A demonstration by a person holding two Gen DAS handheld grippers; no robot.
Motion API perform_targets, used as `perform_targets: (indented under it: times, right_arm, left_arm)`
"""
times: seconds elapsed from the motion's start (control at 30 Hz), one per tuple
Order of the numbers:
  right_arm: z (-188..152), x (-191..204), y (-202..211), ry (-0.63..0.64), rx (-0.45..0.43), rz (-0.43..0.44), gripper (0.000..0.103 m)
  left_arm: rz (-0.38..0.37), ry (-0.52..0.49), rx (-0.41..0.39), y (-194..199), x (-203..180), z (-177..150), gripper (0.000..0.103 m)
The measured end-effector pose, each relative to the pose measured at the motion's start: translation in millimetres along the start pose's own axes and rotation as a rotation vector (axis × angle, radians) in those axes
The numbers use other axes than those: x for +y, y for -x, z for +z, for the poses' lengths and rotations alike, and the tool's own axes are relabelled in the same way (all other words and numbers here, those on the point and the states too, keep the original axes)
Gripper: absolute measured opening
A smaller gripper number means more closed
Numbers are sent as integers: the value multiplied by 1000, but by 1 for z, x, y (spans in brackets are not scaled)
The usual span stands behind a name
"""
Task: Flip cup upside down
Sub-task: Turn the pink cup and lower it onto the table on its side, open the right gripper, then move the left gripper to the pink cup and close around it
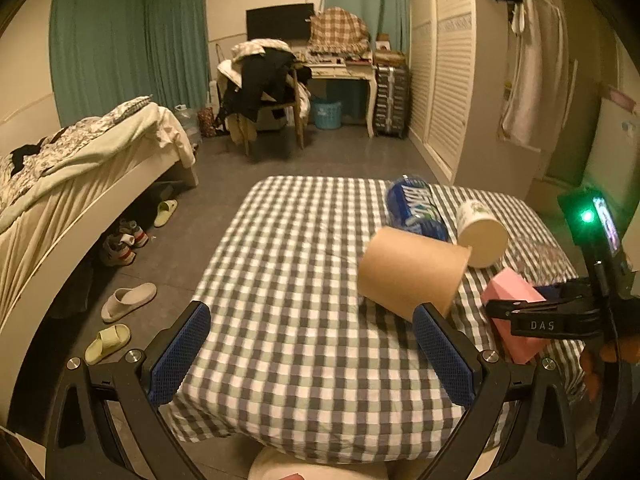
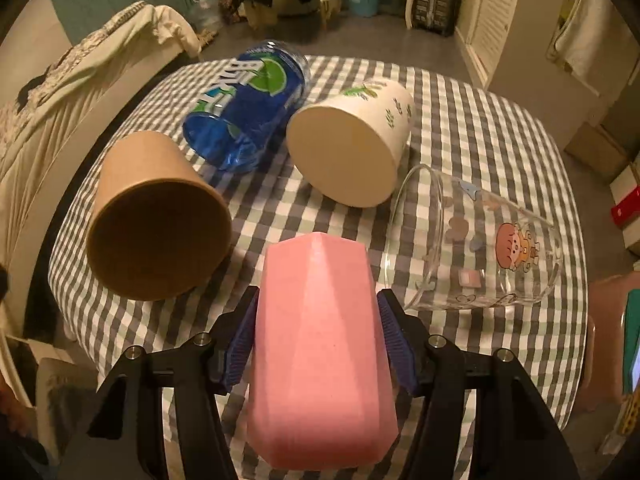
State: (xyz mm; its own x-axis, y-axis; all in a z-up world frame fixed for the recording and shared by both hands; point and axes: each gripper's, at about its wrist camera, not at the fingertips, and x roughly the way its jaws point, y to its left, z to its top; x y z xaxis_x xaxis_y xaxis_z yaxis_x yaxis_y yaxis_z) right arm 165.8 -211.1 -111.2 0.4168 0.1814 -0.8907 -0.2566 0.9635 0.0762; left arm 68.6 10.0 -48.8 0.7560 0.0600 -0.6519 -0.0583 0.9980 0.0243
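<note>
A pink faceted cup [image 2: 320,344] lies on its side between the fingers of my right gripper [image 2: 316,340], which is shut on it low over the checked table; it also shows in the left wrist view [image 1: 512,312] with the right gripper [image 1: 532,312] on it. My left gripper [image 1: 312,352] is open and empty above the table's near left part. A brown paper cup [image 1: 412,272] [image 2: 160,216], a white paper cup [image 1: 480,236] [image 2: 352,140] and a clear glass with cartoon prints [image 2: 472,240] all lie on their sides.
A blue plastic bottle [image 2: 248,104] [image 1: 416,208] lies at the back of the checked tablecloth [image 1: 288,280]. A bed [image 1: 60,184] stands to the left, with slippers [image 1: 128,300] on the floor beside it. A chair piled with clothes [image 1: 260,88] and a desk are beyond.
</note>
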Motion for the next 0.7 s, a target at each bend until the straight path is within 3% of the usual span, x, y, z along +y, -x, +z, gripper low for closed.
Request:
perform_targets:
  times: [0.03, 0.1, 0.13, 0.17, 0.4, 0.6, 0.7]
  right_arm:
    - [0, 5, 0, 7, -15, 0, 58]
    - [-3, 9, 3, 13, -51, 12, 73]
    - [-8, 13, 10, 9, -76, 18, 85]
    - [-9, 12, 20, 7, -102, 28, 87]
    - [-18, 5, 99, 47, -275, 41, 92]
    - [-36, -25, 143, 40, -347, 50, 92]
    - [-46, -41, 157, 31, -369, 9, 92]
  left_arm:
    - [-3, -7, 4, -2, -5, 0, 103]
    - [-8, -22, 12, -4, -16, 2, 103]
    - [-10, -29, 14, -4, -21, 3, 103]
    - [-12, -38, 16, -5, -25, 4, 103]
    - [-46, -87, 27, 2, -60, 9, 103]
    - [-83, -120, 53, 6, -95, 19, 103]
    - [-101, -140, 85, 5, -109, 28, 103]
